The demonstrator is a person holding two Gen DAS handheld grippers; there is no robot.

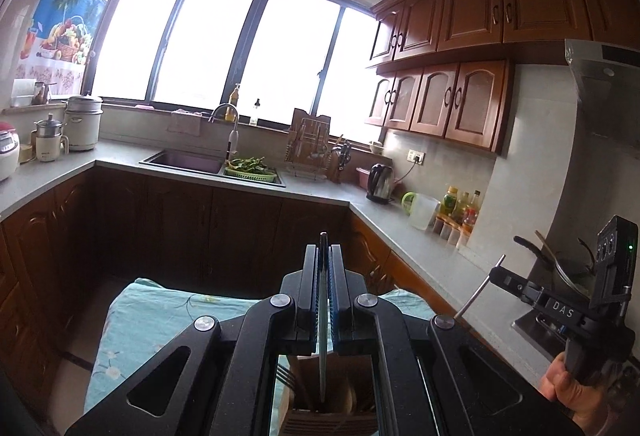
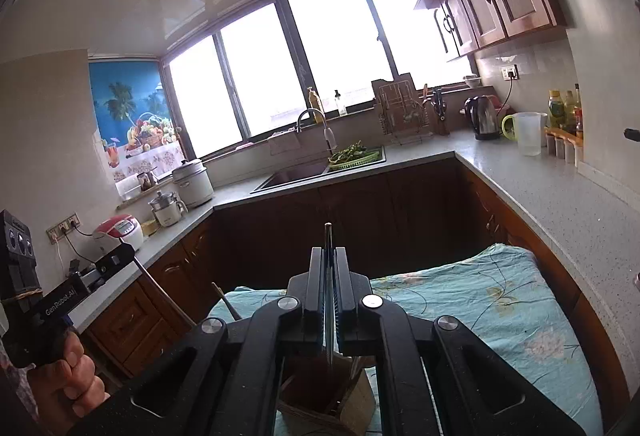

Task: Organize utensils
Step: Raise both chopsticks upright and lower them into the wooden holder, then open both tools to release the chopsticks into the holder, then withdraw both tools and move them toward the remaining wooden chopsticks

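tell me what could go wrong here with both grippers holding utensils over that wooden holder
1. The left gripper pinches only a thin edge of its utensil, which could pivot or slip on the way into the wooden holder.
2. A fork already stands in that holder, so an incoming utensil might jam against it.
3. The right gripper with its metal utensil hangs close by; the two could collide.

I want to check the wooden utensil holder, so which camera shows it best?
The right wrist view: the wooden utensil holder shows its open top and front wall below the right gripper. The left wrist view catches only dim slivers of it between the linkage.
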